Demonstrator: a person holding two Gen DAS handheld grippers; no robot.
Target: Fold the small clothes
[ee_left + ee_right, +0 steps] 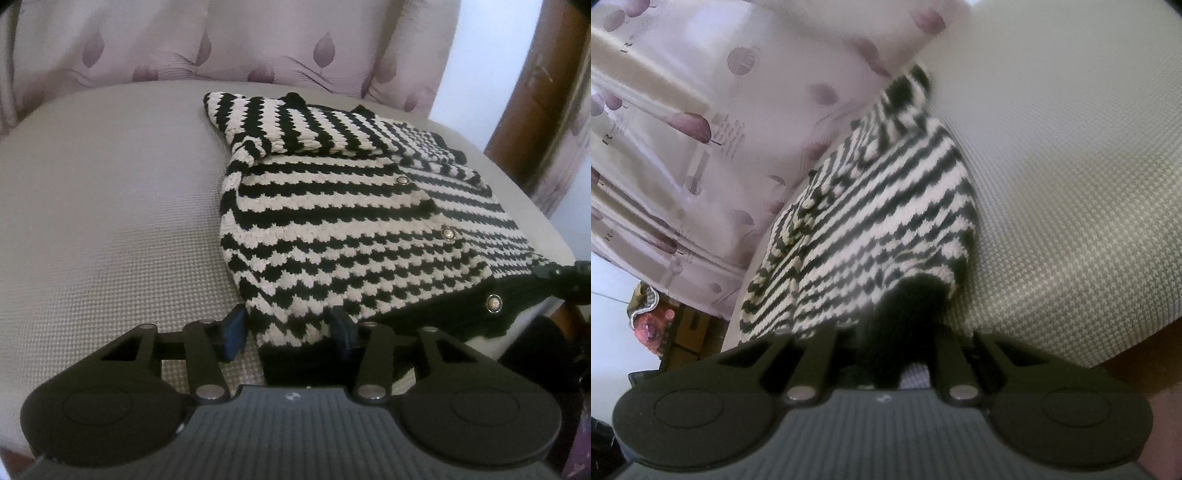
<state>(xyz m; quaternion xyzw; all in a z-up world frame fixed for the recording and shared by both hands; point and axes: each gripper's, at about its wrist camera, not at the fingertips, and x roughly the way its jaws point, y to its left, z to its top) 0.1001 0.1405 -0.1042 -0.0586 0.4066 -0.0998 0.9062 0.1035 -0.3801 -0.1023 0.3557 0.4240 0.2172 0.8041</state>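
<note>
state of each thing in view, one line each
striped knit cardigan: lying on the cushion, sleeve folded across the top, front buttoned
left gripper: open, jaws either side of the cardigan's near hem corner
right gripper: shut on the cardigan's black hem
seat cushion: under the cardigan

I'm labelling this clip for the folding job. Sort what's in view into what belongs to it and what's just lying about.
Belongs to the job:
- striped cardigan, sleeve folded across it
- left gripper, jaws around the hem corner
- right gripper, shut on the black hem
- grey cushion it lies on

Just lying about:
- patterned curtain
- wooden post
- colourful bundle
</note>
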